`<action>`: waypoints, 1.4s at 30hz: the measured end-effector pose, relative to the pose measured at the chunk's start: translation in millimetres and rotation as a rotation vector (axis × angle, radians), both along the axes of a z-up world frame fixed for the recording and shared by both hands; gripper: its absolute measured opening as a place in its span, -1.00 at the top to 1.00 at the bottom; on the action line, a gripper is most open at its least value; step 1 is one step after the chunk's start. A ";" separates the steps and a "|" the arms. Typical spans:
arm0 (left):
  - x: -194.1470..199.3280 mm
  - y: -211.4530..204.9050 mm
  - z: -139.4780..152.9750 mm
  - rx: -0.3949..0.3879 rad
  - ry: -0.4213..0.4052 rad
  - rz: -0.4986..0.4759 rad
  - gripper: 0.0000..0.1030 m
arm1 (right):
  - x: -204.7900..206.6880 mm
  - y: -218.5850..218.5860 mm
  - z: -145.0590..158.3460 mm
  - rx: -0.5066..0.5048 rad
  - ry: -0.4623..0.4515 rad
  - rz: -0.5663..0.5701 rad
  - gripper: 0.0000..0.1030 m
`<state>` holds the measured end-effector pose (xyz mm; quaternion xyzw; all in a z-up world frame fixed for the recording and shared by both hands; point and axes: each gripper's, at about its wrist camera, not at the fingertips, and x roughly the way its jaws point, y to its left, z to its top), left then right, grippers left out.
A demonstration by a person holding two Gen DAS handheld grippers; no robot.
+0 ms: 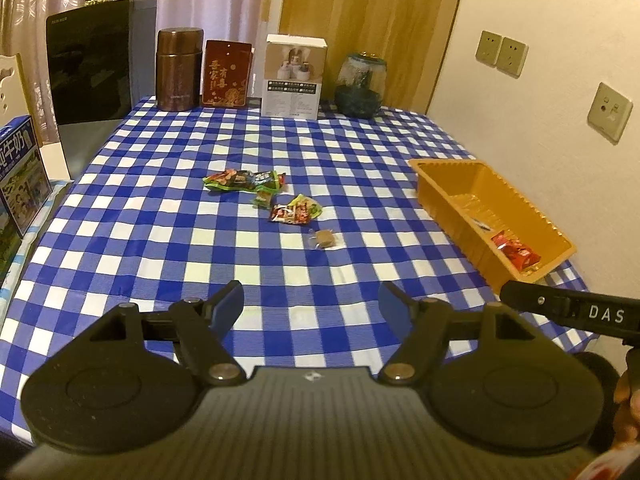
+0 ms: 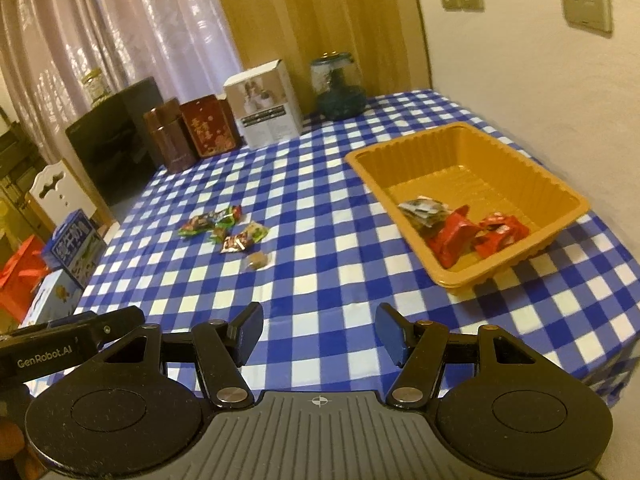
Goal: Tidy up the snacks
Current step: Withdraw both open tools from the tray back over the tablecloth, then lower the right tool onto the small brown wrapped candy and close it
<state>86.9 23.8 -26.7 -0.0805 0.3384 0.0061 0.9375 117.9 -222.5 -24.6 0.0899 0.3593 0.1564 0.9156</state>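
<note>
Home dining room – checked tablecloth (image 1: 160, 216), curtains (image 2: 120, 20)

The tray (image 1: 452, 184) wall hides most snacks inside; the milk carton (image 1: 20, 172) is cropped.

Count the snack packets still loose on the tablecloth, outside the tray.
4, clustered mid-table: a long green packet farthest back, a small green candy just in front, a red-and-green packet, and a round brown snack nearest. None looks hidden.
</note>
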 end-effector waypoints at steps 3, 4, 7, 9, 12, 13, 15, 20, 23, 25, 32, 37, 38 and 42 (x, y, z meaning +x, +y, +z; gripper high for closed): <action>7.4 7.5 -2.8 0.010 0.006 0.000 -0.39 | 7.5 10.7 -3.7 -0.005 -0.004 0.029 -0.21; 10.5 10.5 -3.3 0.016 0.006 0.000 -0.39 | 10.6 14.7 -5.1 -0.008 -0.006 0.040 -0.21; 21.2 21.0 -5.4 0.030 0.010 -0.003 -0.39 | 21.5 29.0 -10.4 -0.018 -0.012 0.078 -0.21; 30.5 27.9 -7.4 0.041 0.014 -0.011 -0.39 | 29.5 38.1 -15.1 -0.028 -0.016 0.100 -0.21; 46.3 38.4 -12.0 0.068 0.022 -0.029 -0.39 | 46.7 54.2 -25.3 -0.051 -0.024 0.136 -0.21; 51.9 41.5 -14.0 0.079 0.024 -0.038 -0.39 | 52.9 58.6 -29.2 -0.060 -0.023 0.147 -0.21; 63.7 48.2 -19.0 0.103 0.030 -0.055 -0.39 | 65.7 67.0 -38.1 -0.080 -0.028 0.172 -0.20; 91.0 60.8 -33.1 0.142 0.046 -0.084 -0.39 | 98.6 88.3 -60.6 -0.152 -0.037 0.235 -0.20; 106.8 65.8 -41.0 0.134 0.053 -0.094 -0.39 | 118.8 97.4 -72.2 -0.167 -0.028 0.264 -0.20; 115.9 67.5 -45.3 0.126 0.056 -0.099 -0.39 | 129.7 102.8 -78.7 -0.167 -0.020 0.282 -0.20; 139.2 78.9 -60.8 0.101 0.082 -0.090 -0.39 | 151.2 124.2 -96.4 -0.129 0.000 0.352 -0.20; 149.8 85.8 -62.7 0.089 0.078 -0.083 -0.39 | 162.1 142.1 -108.6 -0.189 -0.029 0.346 -0.20; 151.6 86.0 -63.0 0.091 0.076 -0.085 -0.39 | 164.9 144.6 -111.8 -0.189 -0.026 0.344 -0.20; 157.3 87.3 -65.7 0.085 0.080 -0.088 -0.39 | 165.1 154.1 -120.3 -0.215 -0.069 0.342 -0.20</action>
